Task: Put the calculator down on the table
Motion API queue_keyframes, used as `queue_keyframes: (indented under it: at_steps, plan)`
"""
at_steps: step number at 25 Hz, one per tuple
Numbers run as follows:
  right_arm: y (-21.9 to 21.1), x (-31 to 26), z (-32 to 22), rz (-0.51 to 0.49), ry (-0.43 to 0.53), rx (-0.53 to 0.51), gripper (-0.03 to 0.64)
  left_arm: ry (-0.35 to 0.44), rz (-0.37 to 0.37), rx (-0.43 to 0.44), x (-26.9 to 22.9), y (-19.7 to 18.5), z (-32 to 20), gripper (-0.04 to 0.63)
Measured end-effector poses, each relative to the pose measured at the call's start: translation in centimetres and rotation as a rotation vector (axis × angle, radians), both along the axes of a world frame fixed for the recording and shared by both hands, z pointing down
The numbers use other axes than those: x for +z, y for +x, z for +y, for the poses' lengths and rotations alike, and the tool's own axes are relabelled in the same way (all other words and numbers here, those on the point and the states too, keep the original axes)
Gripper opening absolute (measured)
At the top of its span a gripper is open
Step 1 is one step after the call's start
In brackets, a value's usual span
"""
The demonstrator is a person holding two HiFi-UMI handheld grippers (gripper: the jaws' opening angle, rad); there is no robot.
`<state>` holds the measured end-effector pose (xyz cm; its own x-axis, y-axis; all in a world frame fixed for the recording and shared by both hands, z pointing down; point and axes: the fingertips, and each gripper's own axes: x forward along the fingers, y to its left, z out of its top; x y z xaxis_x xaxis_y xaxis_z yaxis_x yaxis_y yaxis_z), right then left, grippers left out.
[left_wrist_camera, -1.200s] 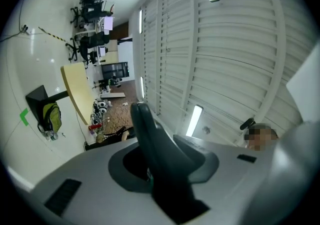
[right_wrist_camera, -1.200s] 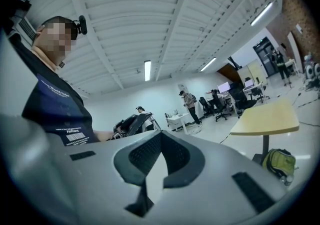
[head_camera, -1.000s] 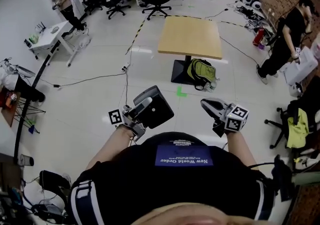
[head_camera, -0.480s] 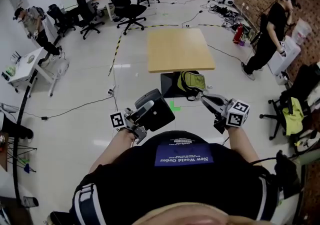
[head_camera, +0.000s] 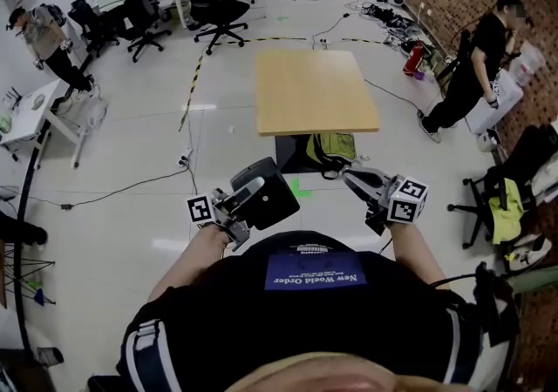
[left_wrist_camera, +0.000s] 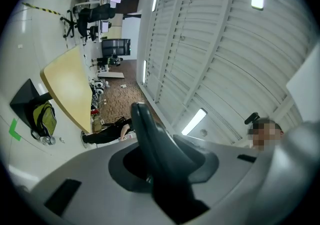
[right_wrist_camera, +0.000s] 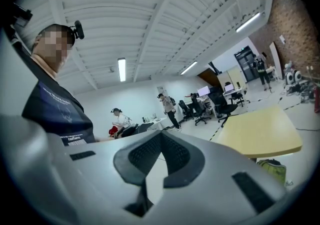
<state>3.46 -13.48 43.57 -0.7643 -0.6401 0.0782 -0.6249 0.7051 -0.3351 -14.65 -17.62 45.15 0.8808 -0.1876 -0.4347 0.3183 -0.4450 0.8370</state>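
The calculator (head_camera: 268, 196) is a flat black slab, and my left gripper (head_camera: 247, 192) is shut on it in front of the person's chest. In the left gripper view the calculator (left_wrist_camera: 156, 141) stands edge-on between the jaws, tilted upward. The square wooden table (head_camera: 315, 91) stands ahead on a black pedestal, well beyond both grippers. It also shows as the table (left_wrist_camera: 67, 87) at the left and the table (right_wrist_camera: 260, 131) at the right. My right gripper (head_camera: 352, 178) is held level, its tips together with nothing between them; the right gripper (right_wrist_camera: 161, 134) points toward the room.
A green backpack (head_camera: 332, 148) lies on the floor at the table's base. A green tape mark (head_camera: 297, 186) is on the floor. Office chairs (head_camera: 210, 0) and desks stand at the back left. A person (head_camera: 476, 68) stands at the right, near a chair with a yellow-green jacket (head_camera: 505, 208).
The table and backpack have come nearer in the head view as the person walks forward. Both grippers travel along with the body, and the left grip on the calculator is unchanged.
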Motion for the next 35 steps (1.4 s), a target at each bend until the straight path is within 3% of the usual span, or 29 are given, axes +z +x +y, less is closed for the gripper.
queue_keyframes:
  at_steps: [3, 10, 17, 21, 27, 35]
  plan:
    - [1.2, 0.9, -2.4, -0.022, 0.010, -0.037, -0.012, -0.006, -0.026, -0.041, 1.0, 1.1, -1.9, 0.135]
    - [9.0, 0.5, -11.3, -0.031, 0.037, -0.171, -0.012, 0.032, -0.043, -0.163, -1.6, 9.0, -8.7, 0.137]
    - [15.5, 0.3, -17.7, -0.034, 0.045, -0.247, -0.014, 0.011, -0.057, -0.251, -2.5, 15.2, -13.7, 0.135]
    - [18.1, 1.3, -21.3, -0.046, 0.034, -0.229, -0.012, -0.001, -0.088, -0.246, -1.9, 17.4, -16.2, 0.135]
    - [18.4, 1.9, -26.7, -0.029, 0.020, -0.193, -0.012, -0.019, -0.089, -0.227, -1.2, 17.1, -22.2, 0.136]
    - [15.9, 0.8, -36.9, 0.083, 0.054, -0.035, -0.012, -0.009, -0.054, -0.095, -0.8, 14.8, -34.8, 0.135]
